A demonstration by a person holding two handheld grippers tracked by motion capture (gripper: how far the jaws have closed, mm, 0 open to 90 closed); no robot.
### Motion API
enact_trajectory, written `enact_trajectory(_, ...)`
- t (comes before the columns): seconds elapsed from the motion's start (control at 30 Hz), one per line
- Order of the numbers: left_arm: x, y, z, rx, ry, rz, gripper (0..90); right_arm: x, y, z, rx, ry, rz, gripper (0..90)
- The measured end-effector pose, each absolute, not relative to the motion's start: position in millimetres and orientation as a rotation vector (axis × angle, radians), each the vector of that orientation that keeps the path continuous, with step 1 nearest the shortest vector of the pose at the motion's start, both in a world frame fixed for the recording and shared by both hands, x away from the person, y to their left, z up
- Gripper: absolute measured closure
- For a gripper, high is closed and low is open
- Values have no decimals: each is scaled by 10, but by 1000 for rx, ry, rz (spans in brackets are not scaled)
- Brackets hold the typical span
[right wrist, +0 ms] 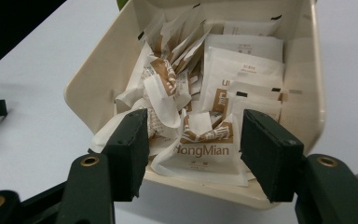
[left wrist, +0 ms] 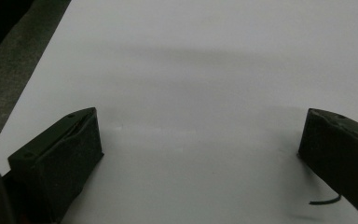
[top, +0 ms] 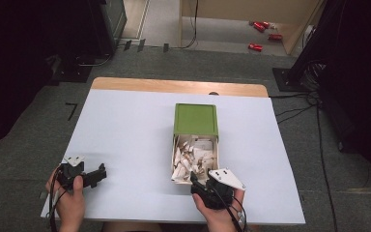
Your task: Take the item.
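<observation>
A person sits at a white tabletop (top: pixel 125 145) holding a claw in each hand. Near the middle stands a cream box (top: pixel 175 164) with a green lid (top: pixel 196 119) slid back over its far half, leaving the near half uncovered and heaped with white-and-brown paper sachets (top: pixel 193 157). The right claw (top: pixel 195 182) hovers at the box's near edge, jaws apart and empty; in the right gripper view they straddle a sachet printed "HongMian" (right wrist: pixel 203 151) lying on top at the near wall. The left claw (top: pixel 99 174) rests low at the tabletop's near left corner, well apart from the box, its jaws wide apart with nothing between them. The step looks like picking out one sachet. To do it well, lower the right claw onto the top sachet alone, pinch its flat body squarely, and lift slowly so neighbouring sachets fall away.
</observation>
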State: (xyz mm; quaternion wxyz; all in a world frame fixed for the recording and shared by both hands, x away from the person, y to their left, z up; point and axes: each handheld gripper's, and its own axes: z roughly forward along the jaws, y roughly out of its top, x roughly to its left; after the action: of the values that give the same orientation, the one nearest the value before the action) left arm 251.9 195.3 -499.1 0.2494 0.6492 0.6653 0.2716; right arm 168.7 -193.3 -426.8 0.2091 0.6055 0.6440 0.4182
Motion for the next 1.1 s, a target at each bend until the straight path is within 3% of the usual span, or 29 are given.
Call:
enact_trajectory(0.83, 2520, 1952, -4992, 1766, 1812, 740, 0, 1862, -1813, -4545, 1731, 1825, 1092, 397)
enact_trajectory(1.1, 2520, 1952, -4992, 1765, 1812, 740, 0, 1847, -1823, -4577, 1740, 1801, 1074, 455)
